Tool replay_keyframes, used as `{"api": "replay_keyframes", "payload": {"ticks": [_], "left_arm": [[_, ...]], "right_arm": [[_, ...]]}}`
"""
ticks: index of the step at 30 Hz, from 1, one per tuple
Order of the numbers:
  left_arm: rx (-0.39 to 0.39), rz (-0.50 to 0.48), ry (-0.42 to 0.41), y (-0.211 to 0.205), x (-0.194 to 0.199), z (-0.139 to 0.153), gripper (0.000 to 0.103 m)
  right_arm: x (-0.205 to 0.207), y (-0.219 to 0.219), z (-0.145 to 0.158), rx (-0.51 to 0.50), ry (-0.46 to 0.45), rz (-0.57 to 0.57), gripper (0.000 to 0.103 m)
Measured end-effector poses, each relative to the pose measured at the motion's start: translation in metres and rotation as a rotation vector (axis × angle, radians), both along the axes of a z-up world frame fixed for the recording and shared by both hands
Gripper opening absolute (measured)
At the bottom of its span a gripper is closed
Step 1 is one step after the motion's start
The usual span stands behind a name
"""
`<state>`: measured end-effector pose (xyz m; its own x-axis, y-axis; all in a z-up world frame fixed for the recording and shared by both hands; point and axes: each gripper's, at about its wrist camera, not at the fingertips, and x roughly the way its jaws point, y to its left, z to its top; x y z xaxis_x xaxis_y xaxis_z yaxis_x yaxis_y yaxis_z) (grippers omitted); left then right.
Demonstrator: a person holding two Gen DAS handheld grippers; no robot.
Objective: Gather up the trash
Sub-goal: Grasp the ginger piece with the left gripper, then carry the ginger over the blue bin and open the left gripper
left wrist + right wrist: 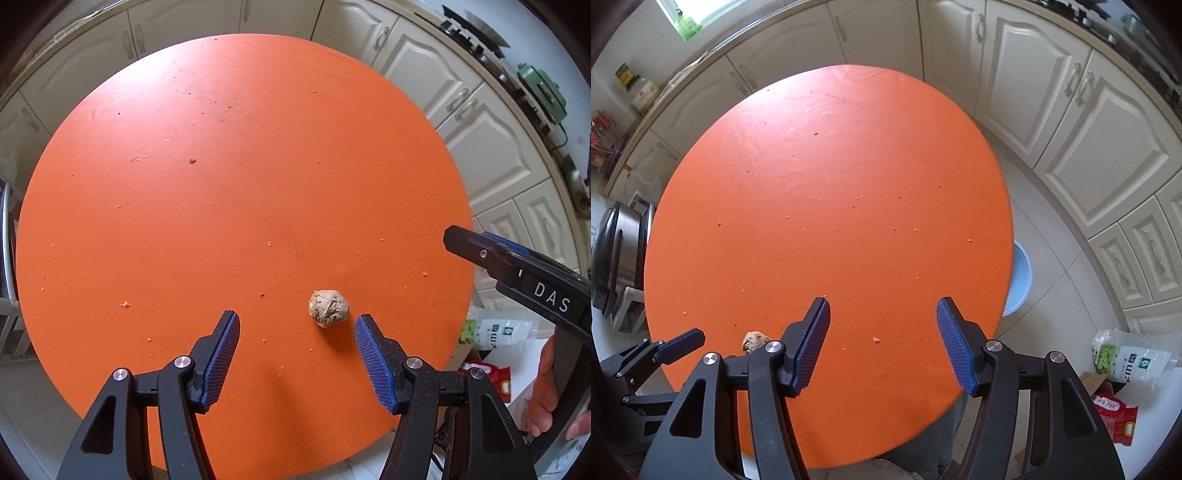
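**One crumpled ball left on the orange worktop**

A single crumpled ball of paper point(328, 308) lies on the round orange worktop point(221, 184), near the edge closest to the person. It is the only sizeable piece of trash in sight; the rest is scattered crumbs point(125, 304) and small specks.

The left tongs point(297, 332) are released and hold nothing. They hover over the worktop with the ball just ahead of their tips, closer to the right pad than the left, and not touched by either.

The right tongs point(882, 319) are also released, with only bare worktop between the pads. From their own camera the ball shows at the lower left, partly hidden behind the left pad's arm.

A pale blue basin point(1019, 280) sits on the floor under the far side of the worktop; whether it is the trash container I cannot tell.

Judging by this, most of the collecting seems done: the ball has yet to be gripped and carried off, and the crumbs remain.
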<state>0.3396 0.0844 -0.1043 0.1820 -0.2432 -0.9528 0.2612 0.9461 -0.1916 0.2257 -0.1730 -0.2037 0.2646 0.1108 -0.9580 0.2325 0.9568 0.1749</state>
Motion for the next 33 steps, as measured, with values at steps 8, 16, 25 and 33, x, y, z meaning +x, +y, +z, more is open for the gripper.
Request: {"api": "replay_keyframes", "payload": {"ticks": [8,16,25,33], "left_arm": [[0.003,-0.1,0.037,-0.018,0.009,-0.021,0.028],[-0.01,-0.12,0.024,-0.011,0.018,-0.021,0.022],[0.012,-0.176,-0.065,-0.027,0.011,0.007,0.022],[0.086,-0.295,-0.16,-0.085,0.0,0.036,0.022]], "right_arm": [[-0.014,-0.018,-0.006,0.004,0.02,-0.011,0.062],[-0.016,-0.021,-0.01,0.008,0.026,-0.014,0.062],[-0.026,-0.025,-0.006,0.017,0.014,-0.025,0.062],[-0.046,-0.083,-0.001,0.016,0.0,-0.162,0.062]]}}
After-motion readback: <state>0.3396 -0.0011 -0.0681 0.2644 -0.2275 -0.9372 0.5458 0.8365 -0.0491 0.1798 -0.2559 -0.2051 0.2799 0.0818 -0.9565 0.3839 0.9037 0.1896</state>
